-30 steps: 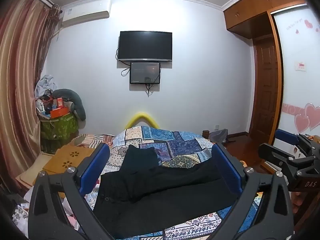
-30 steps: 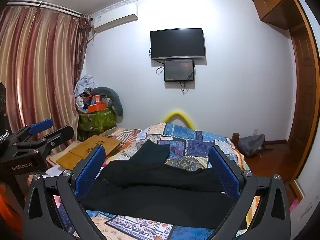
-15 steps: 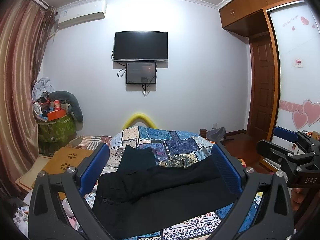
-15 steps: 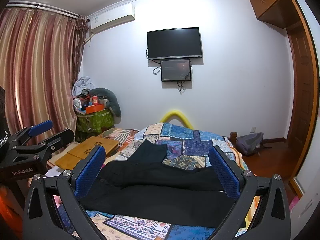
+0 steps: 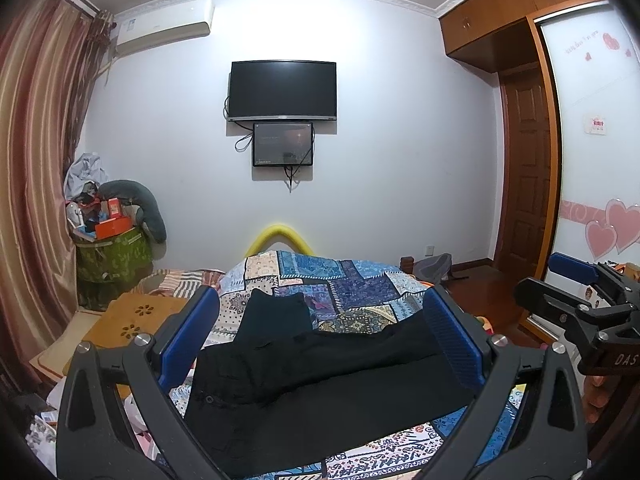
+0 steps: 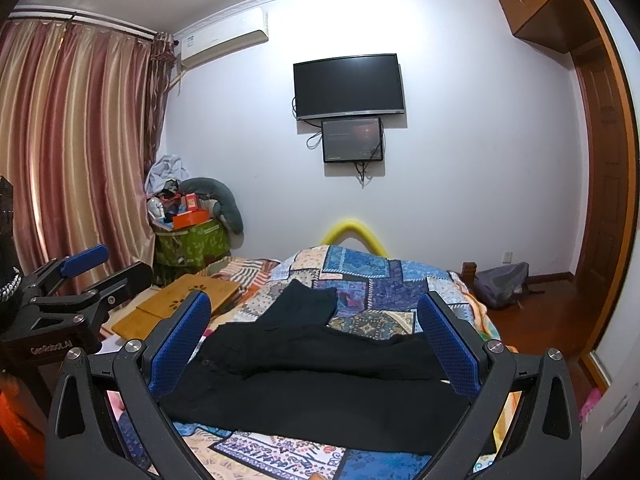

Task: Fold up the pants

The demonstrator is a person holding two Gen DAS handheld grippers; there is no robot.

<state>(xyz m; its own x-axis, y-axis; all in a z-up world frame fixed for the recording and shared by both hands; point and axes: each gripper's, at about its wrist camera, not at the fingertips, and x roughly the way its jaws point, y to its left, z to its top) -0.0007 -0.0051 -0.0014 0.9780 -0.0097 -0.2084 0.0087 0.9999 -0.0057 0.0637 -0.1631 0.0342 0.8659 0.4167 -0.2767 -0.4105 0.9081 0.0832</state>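
We see the black pants (image 5: 320, 376) spread unfolded on the patchwork bedspread (image 5: 360, 284). Left gripper (image 5: 320, 336) and right gripper (image 6: 316, 340) both gape empty above; all folds remain.

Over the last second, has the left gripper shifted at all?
Yes. The left gripper has swung slightly right: the wall TV now sits further left in its view. Its jaws remain open above the black pants.

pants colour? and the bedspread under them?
Pants are plain black; the bedspread is blue-toned patchwork print. Clearest in the right wrist view.
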